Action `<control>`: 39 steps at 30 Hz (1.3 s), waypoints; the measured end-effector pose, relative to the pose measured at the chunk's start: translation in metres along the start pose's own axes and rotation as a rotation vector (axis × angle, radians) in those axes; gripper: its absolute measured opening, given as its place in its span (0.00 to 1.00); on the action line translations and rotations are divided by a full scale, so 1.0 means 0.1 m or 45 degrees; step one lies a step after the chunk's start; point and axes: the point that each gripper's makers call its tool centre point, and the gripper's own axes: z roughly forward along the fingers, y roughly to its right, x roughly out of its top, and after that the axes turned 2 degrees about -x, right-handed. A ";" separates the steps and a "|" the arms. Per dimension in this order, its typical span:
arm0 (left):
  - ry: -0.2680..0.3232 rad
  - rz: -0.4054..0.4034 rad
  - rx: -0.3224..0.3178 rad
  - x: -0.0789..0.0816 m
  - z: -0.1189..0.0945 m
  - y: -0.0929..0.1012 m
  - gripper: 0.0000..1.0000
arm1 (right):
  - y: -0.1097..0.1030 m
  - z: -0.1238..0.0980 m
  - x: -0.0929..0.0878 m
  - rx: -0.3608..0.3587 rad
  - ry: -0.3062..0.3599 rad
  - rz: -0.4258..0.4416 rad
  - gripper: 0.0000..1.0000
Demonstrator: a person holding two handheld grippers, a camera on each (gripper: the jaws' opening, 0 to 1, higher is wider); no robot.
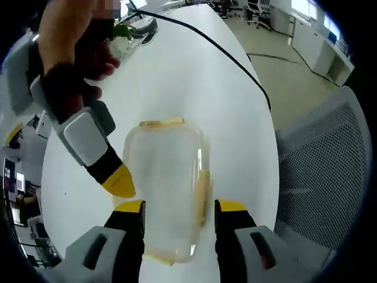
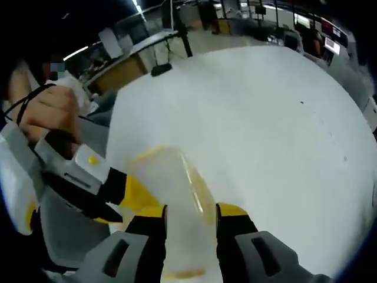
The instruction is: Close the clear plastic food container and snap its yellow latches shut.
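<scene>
Both tools, left (image 1: 179, 212) and right (image 2: 191, 215), hang open around the clear container (image 1: 168, 183) on the white table (image 1: 194, 82).

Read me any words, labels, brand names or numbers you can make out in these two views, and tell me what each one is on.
No readable text.
Clear plastic food container: no label visible.
Left hand-held gripper and right hand-held gripper: no markings visible.
White table: plain.
Background monitors: too small and blurred to read.

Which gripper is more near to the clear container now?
Hard to separate. The left gripper straddles the clear container, open; the right gripper straddles it too, its tip at the container's side in the left gripper view.
</scene>
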 end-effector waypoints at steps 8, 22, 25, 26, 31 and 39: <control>0.006 0.006 0.034 0.01 0.02 -0.03 0.45 | -0.02 0.06 0.01 0.098 -0.027 0.006 0.28; -0.116 0.101 0.092 -0.03 0.06 0.01 0.44 | -0.07 0.09 -0.04 0.139 -0.123 -0.016 0.27; -0.112 0.094 0.089 -0.03 0.06 0.00 0.43 | -0.07 0.09 -0.04 0.144 -0.119 -0.015 0.26; -0.110 0.095 0.089 -0.04 0.06 0.00 0.43 | -0.07 0.08 -0.04 0.146 -0.118 -0.015 0.26; -0.113 0.094 0.094 -0.03 0.07 0.00 0.42 | -0.06 0.09 -0.04 0.145 -0.137 -0.023 0.25; -0.111 0.102 0.097 -0.04 0.07 -0.01 0.40 | 0.02 0.02 0.02 0.112 -0.136 -0.002 0.07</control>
